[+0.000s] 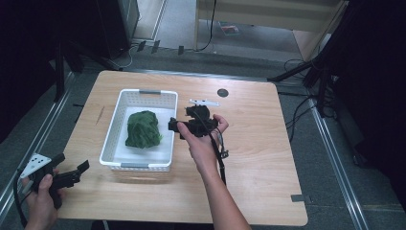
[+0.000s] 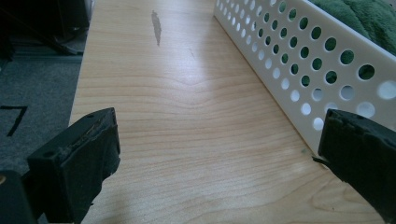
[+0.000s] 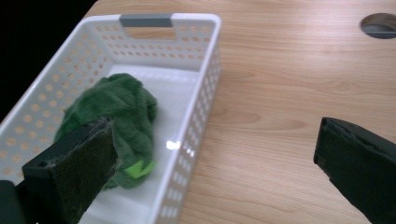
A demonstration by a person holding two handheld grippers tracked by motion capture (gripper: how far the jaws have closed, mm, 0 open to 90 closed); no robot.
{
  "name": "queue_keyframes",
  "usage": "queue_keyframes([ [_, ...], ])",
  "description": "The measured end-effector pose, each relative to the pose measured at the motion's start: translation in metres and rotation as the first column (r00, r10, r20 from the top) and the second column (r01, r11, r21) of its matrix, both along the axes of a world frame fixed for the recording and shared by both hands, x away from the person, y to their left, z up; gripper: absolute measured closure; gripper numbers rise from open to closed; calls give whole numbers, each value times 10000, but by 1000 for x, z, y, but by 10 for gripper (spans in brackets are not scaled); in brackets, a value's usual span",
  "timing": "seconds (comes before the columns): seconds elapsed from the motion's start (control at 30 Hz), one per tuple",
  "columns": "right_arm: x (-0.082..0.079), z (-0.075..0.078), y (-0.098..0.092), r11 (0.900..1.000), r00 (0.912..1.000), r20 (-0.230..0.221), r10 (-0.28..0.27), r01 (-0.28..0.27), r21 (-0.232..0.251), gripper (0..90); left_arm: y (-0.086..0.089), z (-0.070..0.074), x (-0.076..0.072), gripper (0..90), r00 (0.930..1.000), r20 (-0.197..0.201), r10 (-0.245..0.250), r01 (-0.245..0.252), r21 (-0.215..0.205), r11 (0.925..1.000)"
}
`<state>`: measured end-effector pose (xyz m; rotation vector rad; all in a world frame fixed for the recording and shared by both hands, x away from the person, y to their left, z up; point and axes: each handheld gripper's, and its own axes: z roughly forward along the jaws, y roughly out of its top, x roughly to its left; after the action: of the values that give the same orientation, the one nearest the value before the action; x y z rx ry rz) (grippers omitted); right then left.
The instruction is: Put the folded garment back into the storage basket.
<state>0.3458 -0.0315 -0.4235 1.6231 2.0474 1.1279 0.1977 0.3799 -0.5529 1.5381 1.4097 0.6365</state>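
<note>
Green, plush and crumpled: a soft cloth (image 1: pixel 142 128) lying loose on the floor of a white perforated basket (image 1: pixel 113 125), roughly mid-table on a pale wooden table (image 1: pixel 258 143). Right gripper (image 1: pixel 175 126) held by the right hand (image 1: pixel 203 143) just over the basket's right rim, jaws spread wide and empty, one jaw above the cloth and the other above bare wood in the right gripper view; not touching the cloth. Left gripper (image 1: pixel 81 170) in the left hand (image 1: pixel 40 199) low at the table's near-left corner, jaws also wide and empty, well apart from the cloth, beside the basket's outer wall (image 2: pixel 299 60)
</note>
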Motion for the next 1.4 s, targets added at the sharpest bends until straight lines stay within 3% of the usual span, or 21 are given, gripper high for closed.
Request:
queue_keyframes([
  [0.17,-3,-3,-25,9995,9994,154,-319,319,37,0,0,0,0,0,10000,9,7,-7,20,10000],
  [0.57,-8,-18,-66,9973,9971,218,-725,722,140,0,0,0,0,0,10000,6,25,-25,11,10000],
  [0.83,-15,-33,-99,9963,9948,579,-833,818,278,0,0,0,0,0,10000,4,32,-32,39,10000],
  [1.4,-24,-63,-151,9849,9843,355,-1730,1730,36,0,0,0,0,0,10000,-11,65,-65,-5,10000],
])
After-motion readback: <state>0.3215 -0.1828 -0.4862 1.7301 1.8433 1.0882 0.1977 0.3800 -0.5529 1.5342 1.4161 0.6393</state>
